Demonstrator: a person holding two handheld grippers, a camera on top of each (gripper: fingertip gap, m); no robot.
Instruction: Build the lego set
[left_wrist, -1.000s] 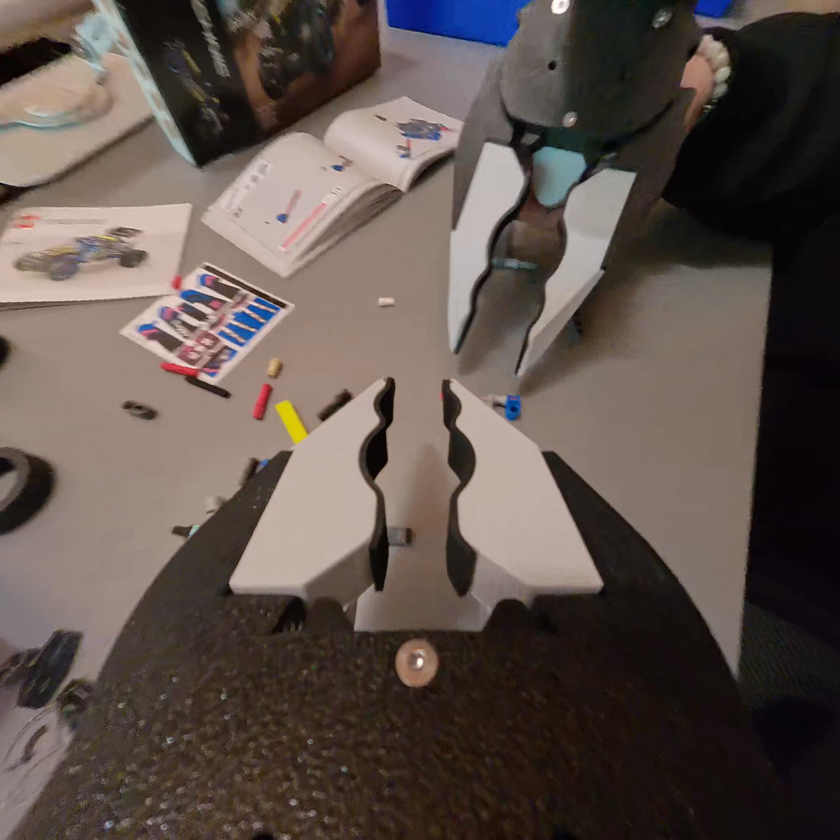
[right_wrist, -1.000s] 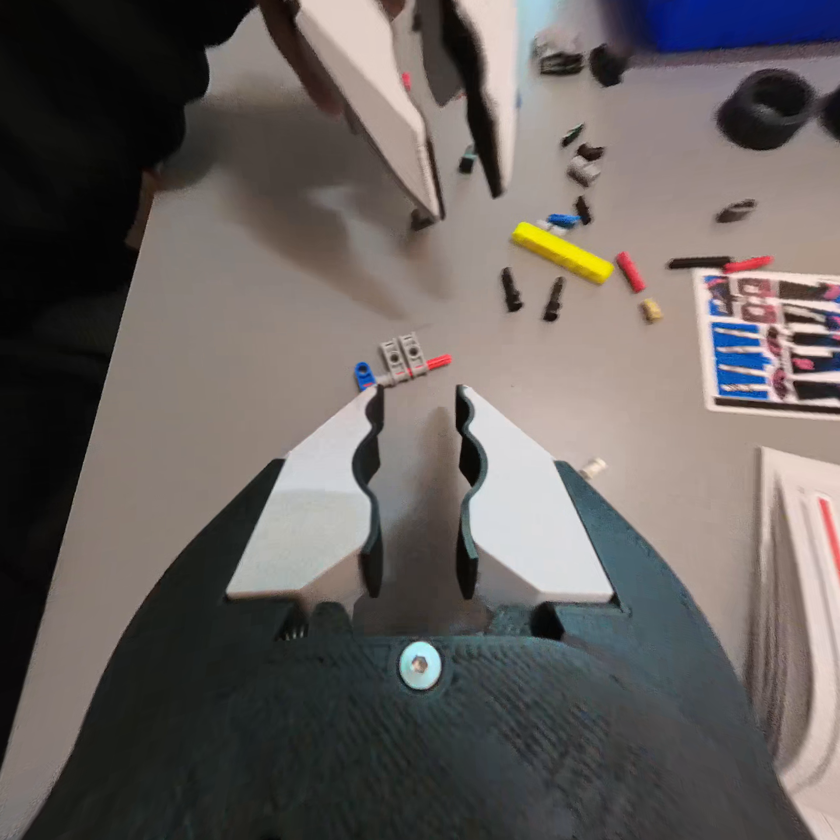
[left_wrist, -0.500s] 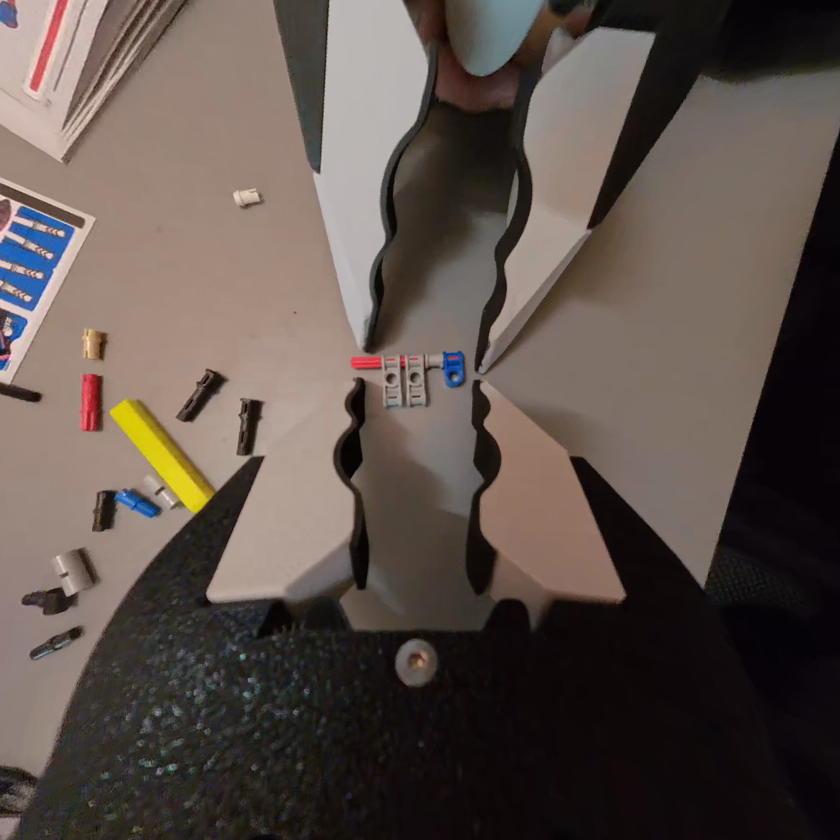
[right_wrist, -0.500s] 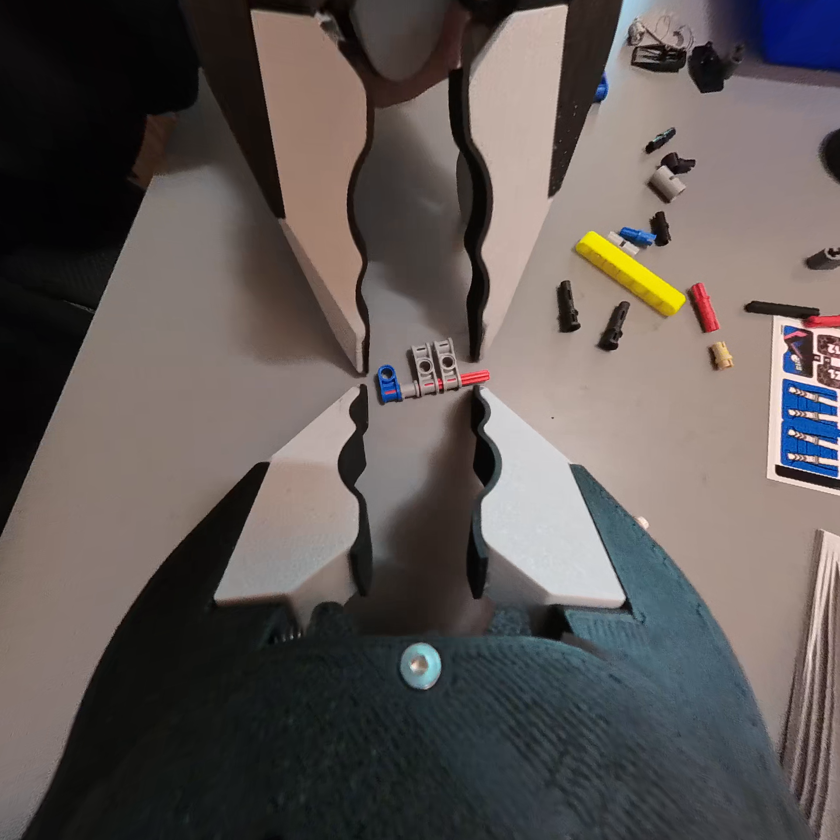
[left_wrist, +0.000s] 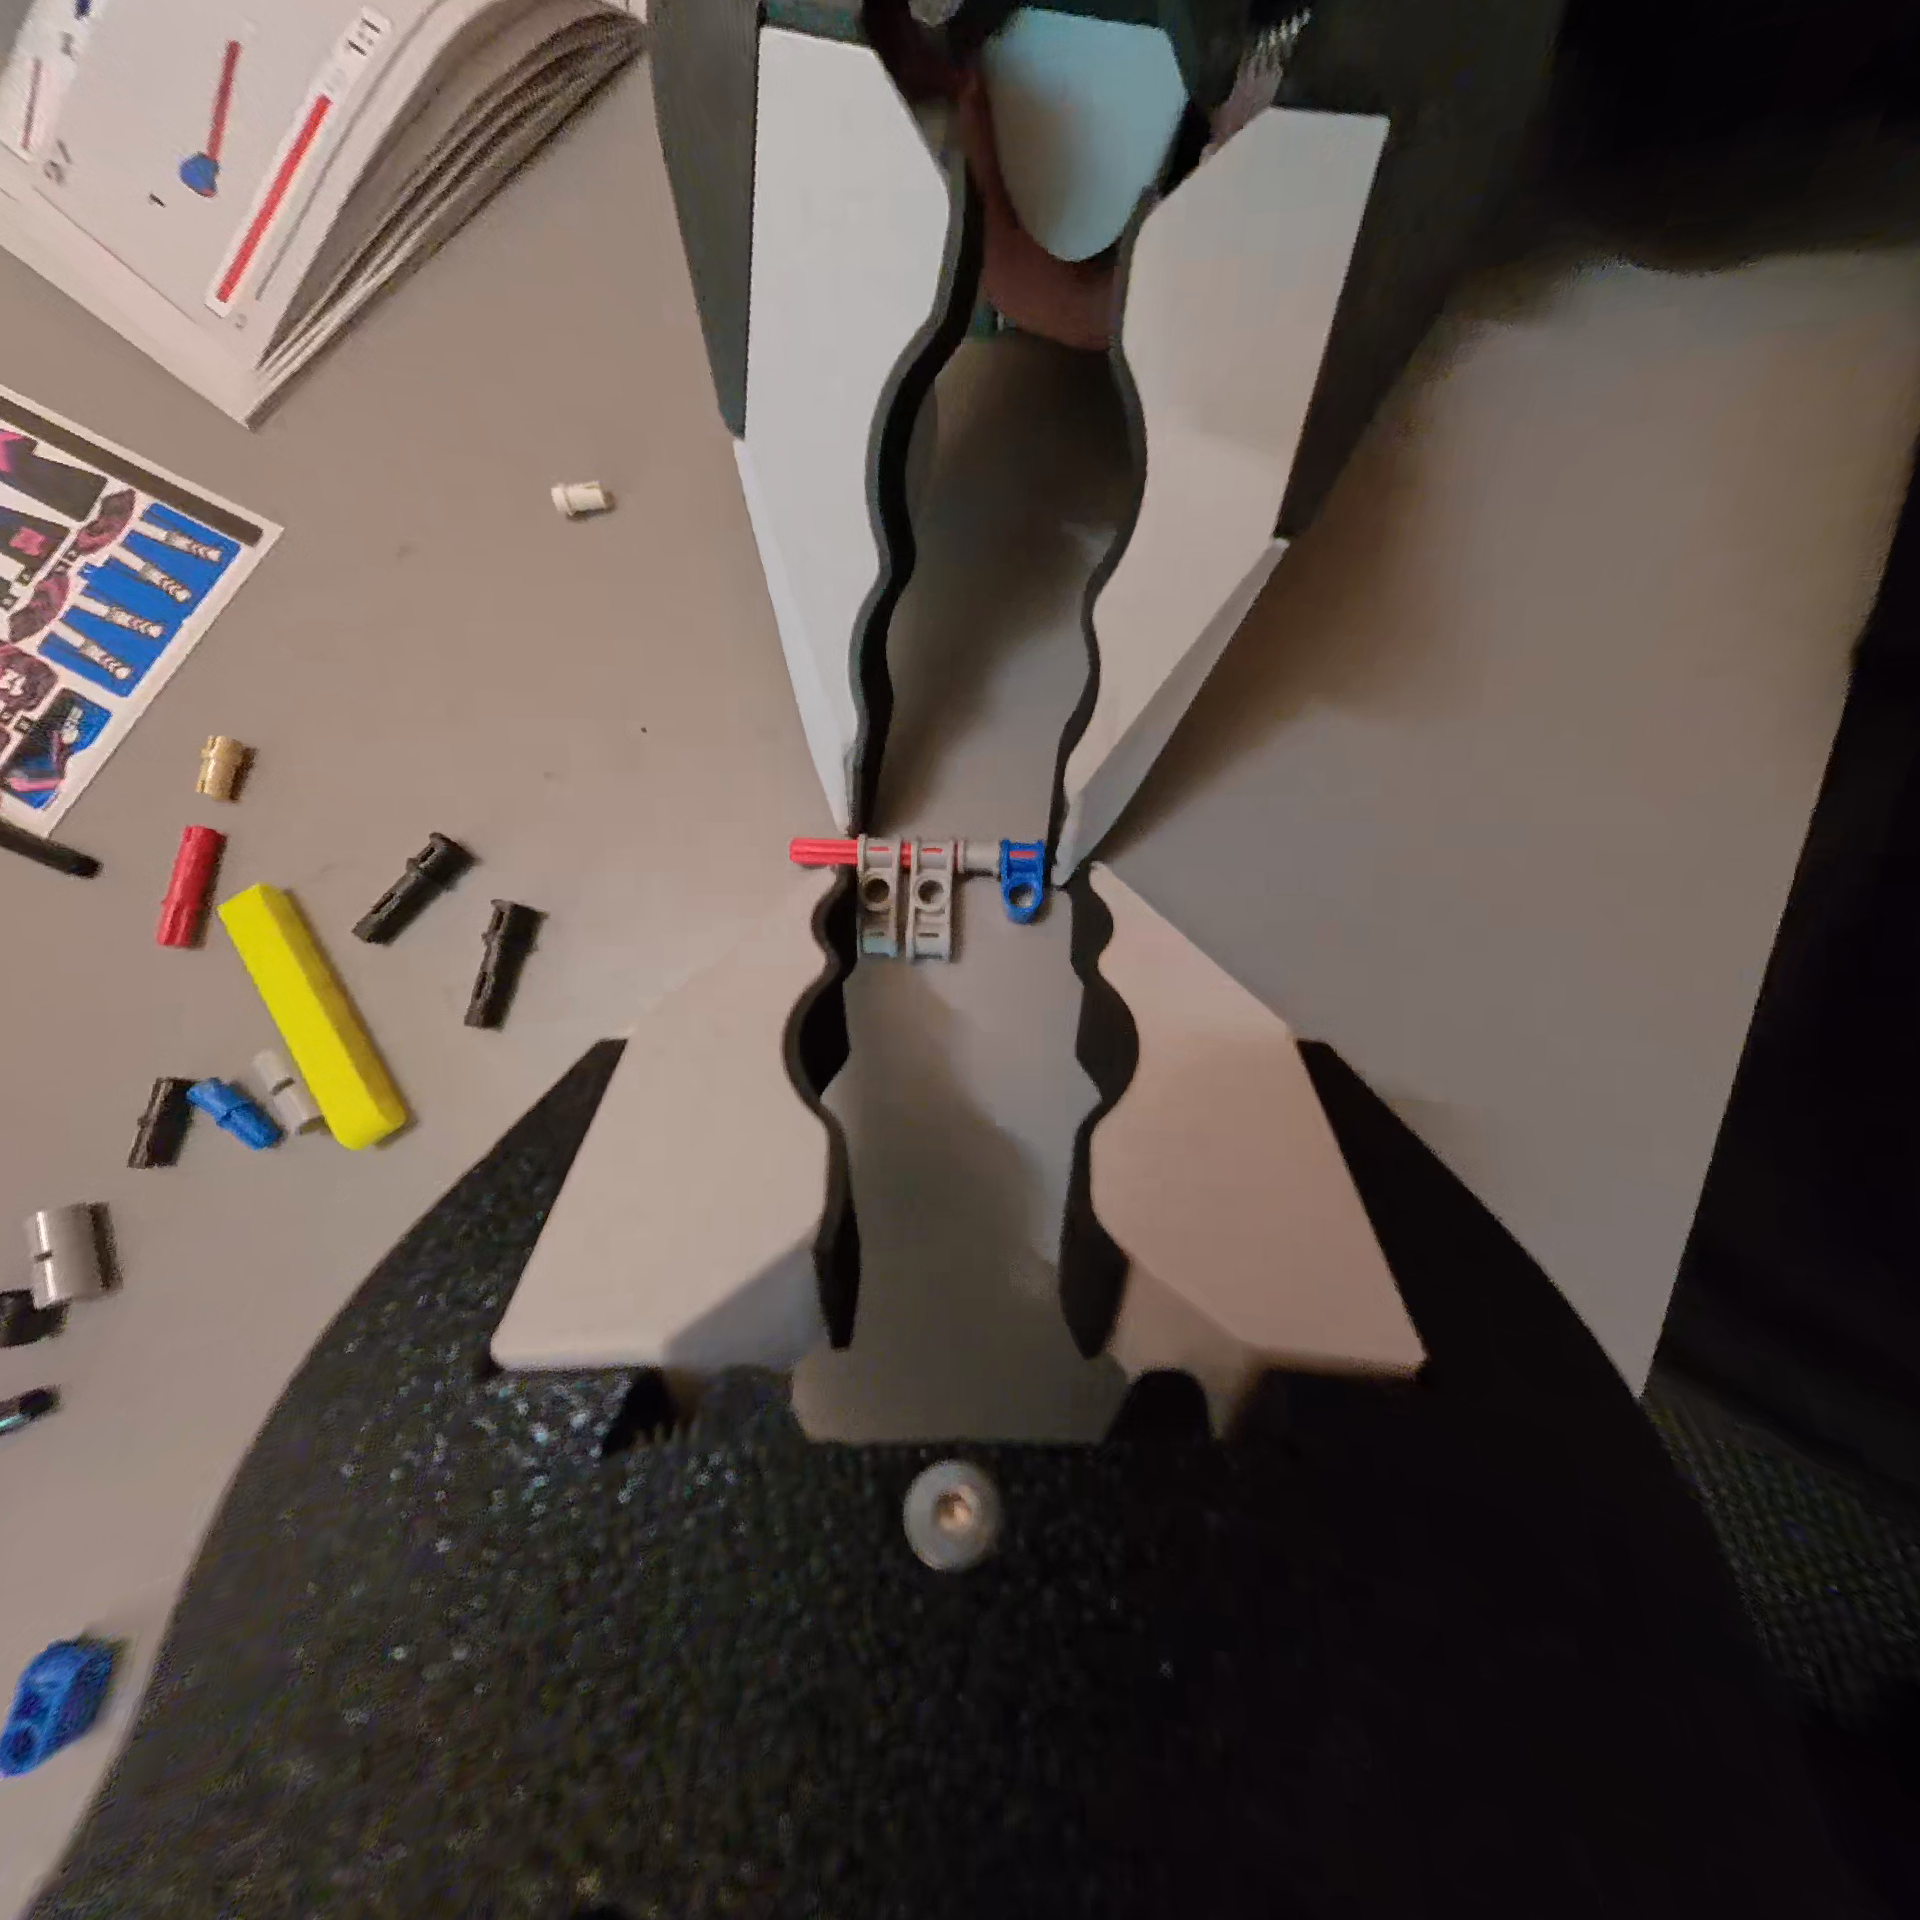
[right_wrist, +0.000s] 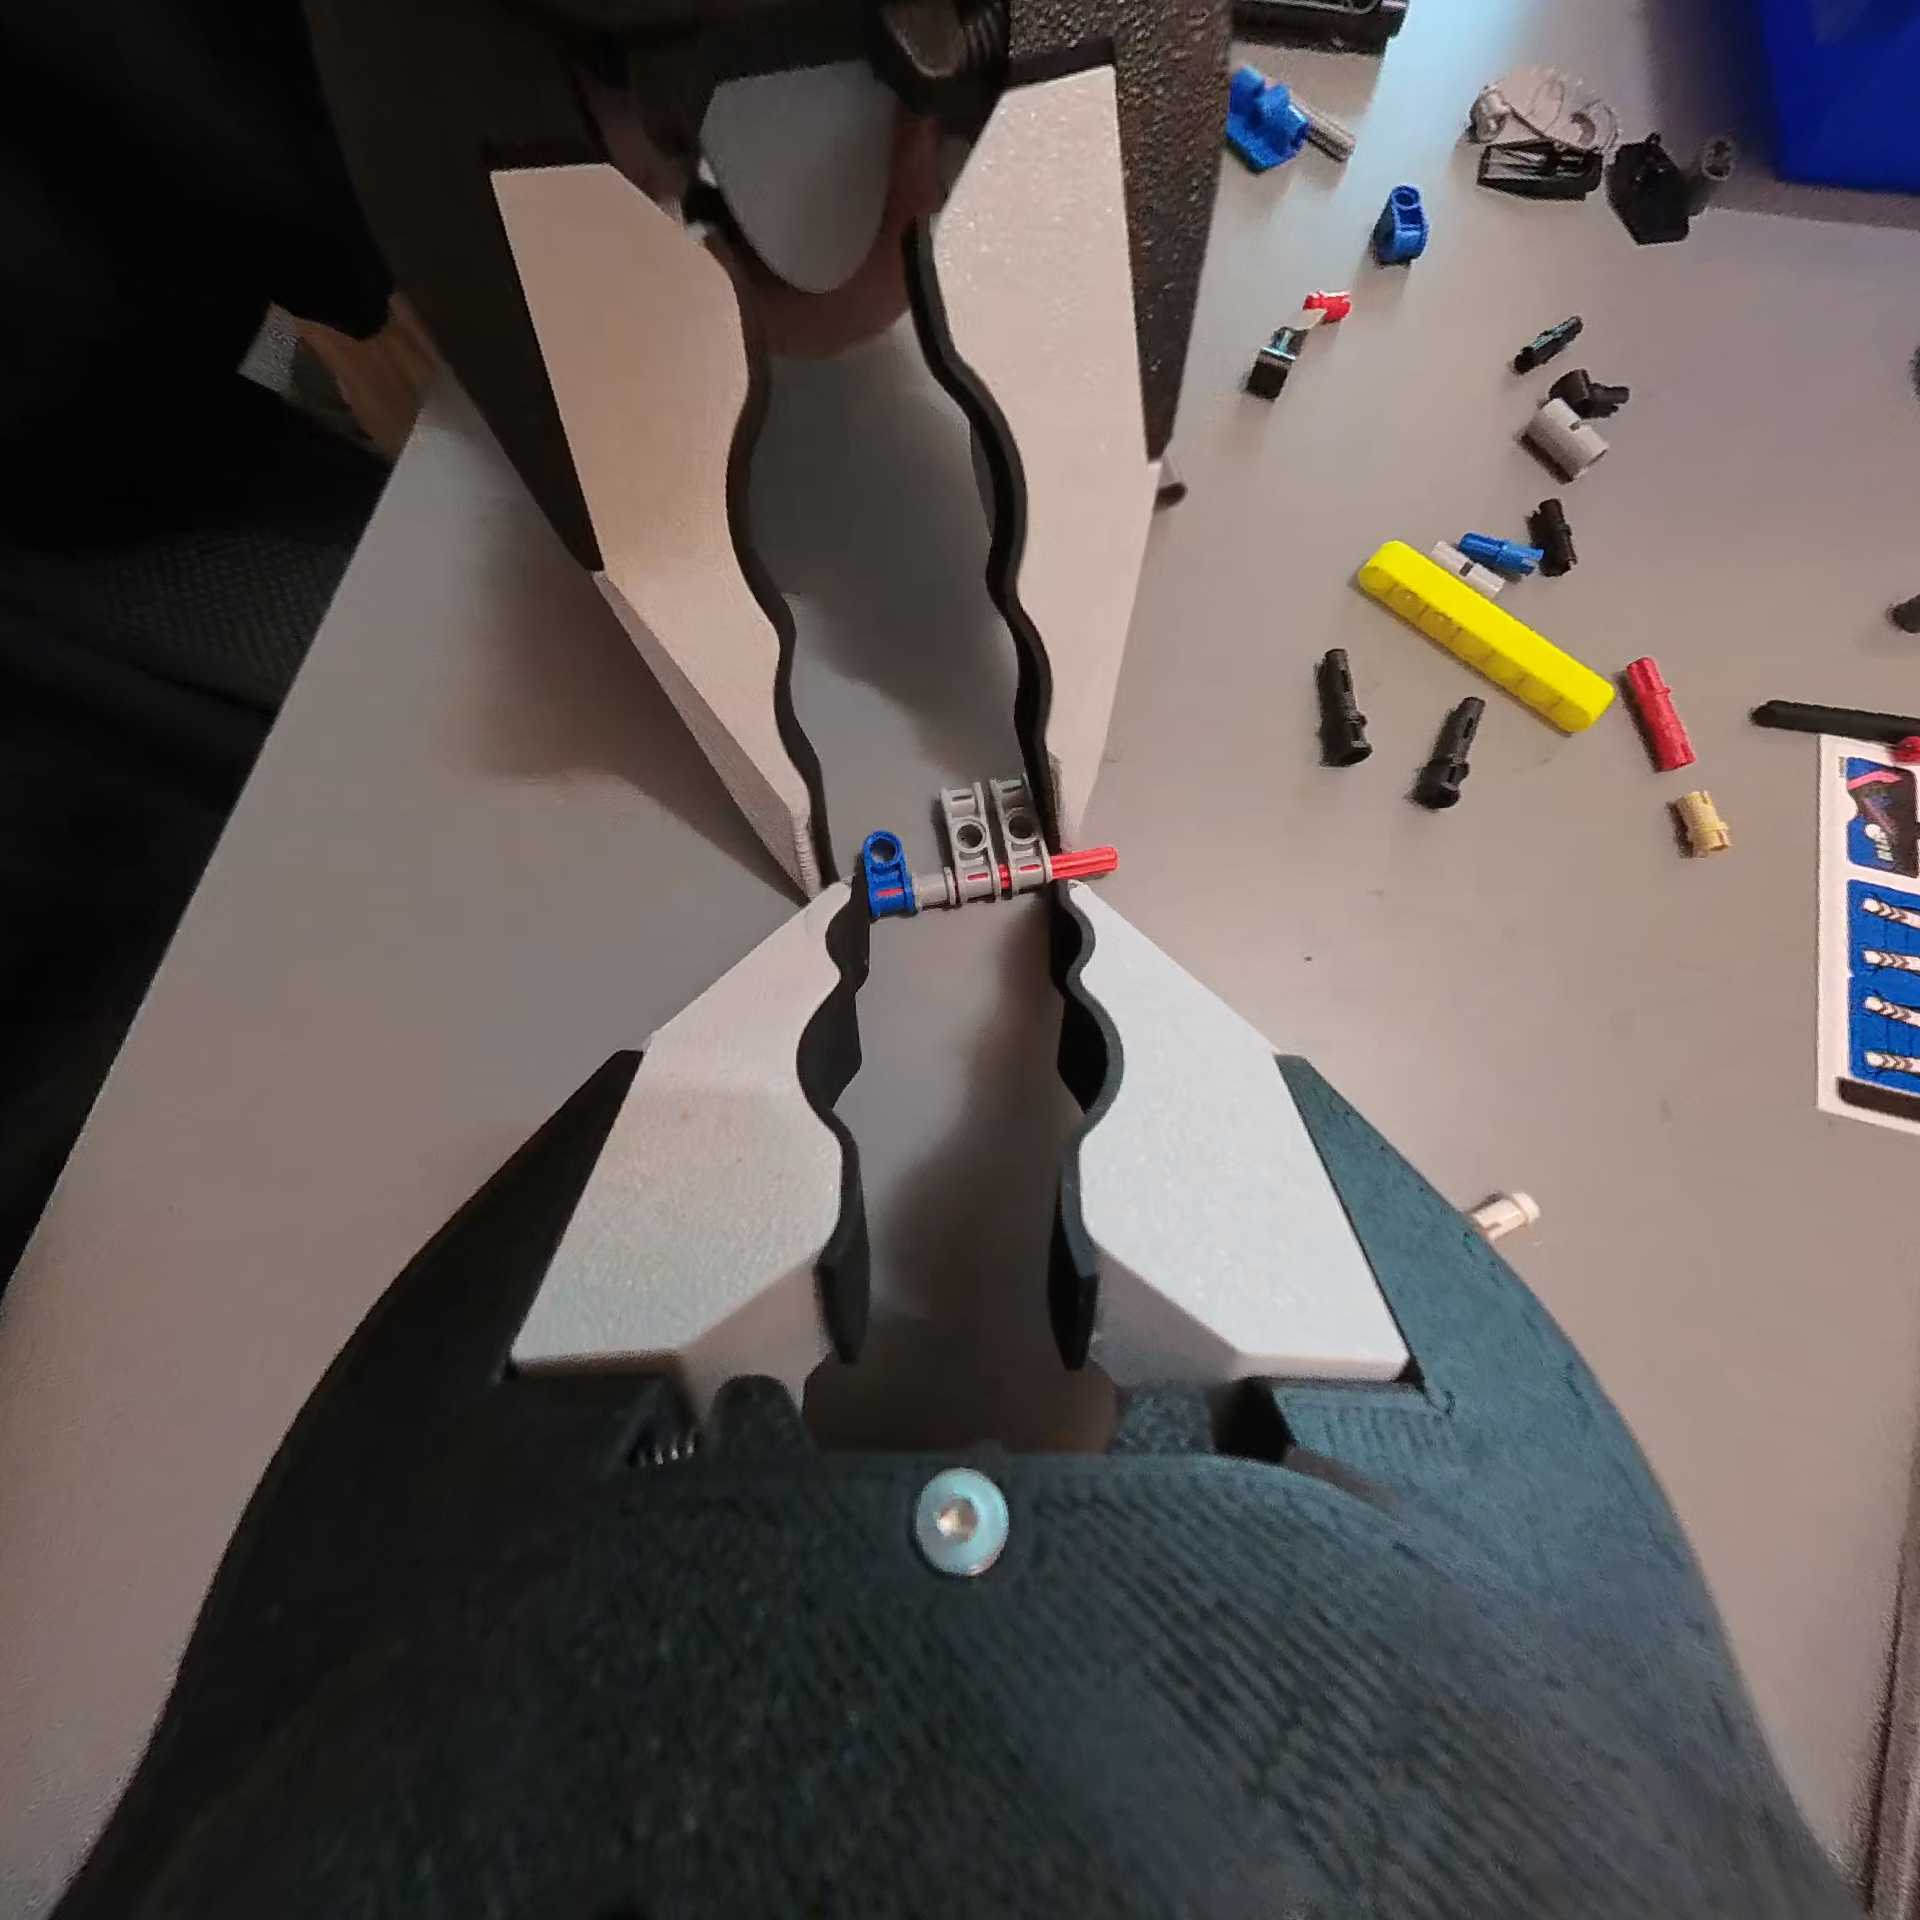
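Left gripper (left_wrist: 951, 894): jaws standing spread around the small lego assembly (left_wrist: 920, 883).
Right gripper (right_wrist: 961, 904): spread likewise, tips hiding its ends.

We see a grey table (left_wrist: 582, 644) carrying a small axle assembly (left_wrist: 925, 883) near its right edge. Loose pins, a yellow beam (left_wrist: 310, 1013), a sticker sheet (left_wrist: 94, 613) and an open booklet (left_wrist: 312, 156) lie further in.
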